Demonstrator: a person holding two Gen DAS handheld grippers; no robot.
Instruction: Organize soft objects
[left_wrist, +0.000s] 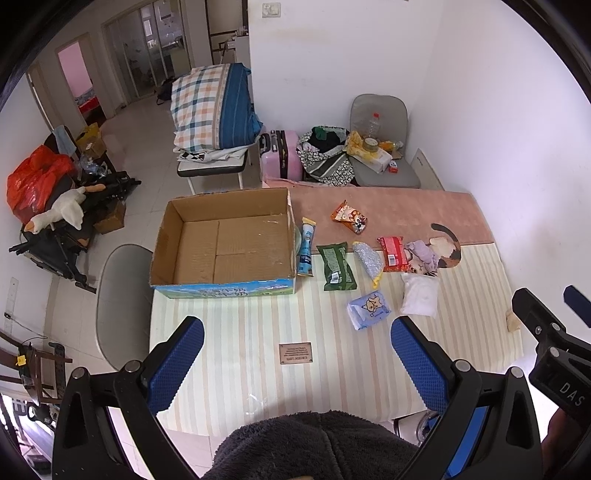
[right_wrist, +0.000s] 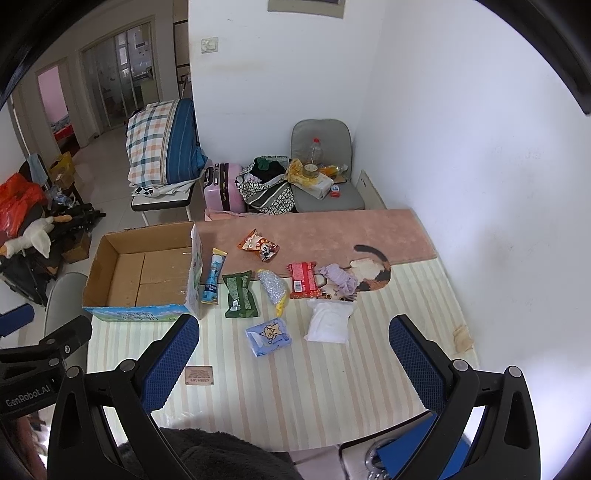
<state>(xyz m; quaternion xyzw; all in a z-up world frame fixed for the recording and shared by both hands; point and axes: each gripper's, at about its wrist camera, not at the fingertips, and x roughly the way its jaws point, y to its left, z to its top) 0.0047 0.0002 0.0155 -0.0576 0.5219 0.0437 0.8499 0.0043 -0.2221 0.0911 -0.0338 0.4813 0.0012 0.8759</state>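
Packets lie loose on the tabletop (left_wrist: 258, 332), all to the right of the box (left_wrist: 225, 240), none inside it yet. Both grippers hang above the near edge, well short of everything: the left gripper (left_wrist: 295, 354) has its fingers (left_wrist: 177, 362) spread wide and empty, and the right gripper (right_wrist: 293, 354) is likewise wide open with nothing between its pads.

Nearest the box's front corner sits the blue tissue pack (left_wrist: 368, 309), with the white pouch (left_wrist: 420, 298) just beside it, further right of the box. Both are squashy; a pinch on one edge would likely let the rest sag and slip out on the way over. Closing on the pouch's thin film alone could tear it.

Behind these runs a tight row: the blue tube (left_wrist: 306, 247) almost touching the box wall, then the green bag (left_wrist: 337, 266), the silver bag (left_wrist: 368, 260), the red pack (left_wrist: 394, 254) and the purple cloth (left_wrist: 424, 253), which overlaps the red pack's edge. Reaching for one risks dragging its neighbour, and the tube leaves little room for a finger on the box side.

Farthest from the box front lies the orange snack bag (left_wrist: 349, 217), on the pink mat (left_wrist: 406, 210); a long reach there could sweep the row, and the mat may ruck up.

The box is light and open-topped, so a knock on its wall could shove it toward the tabletop's left edge.
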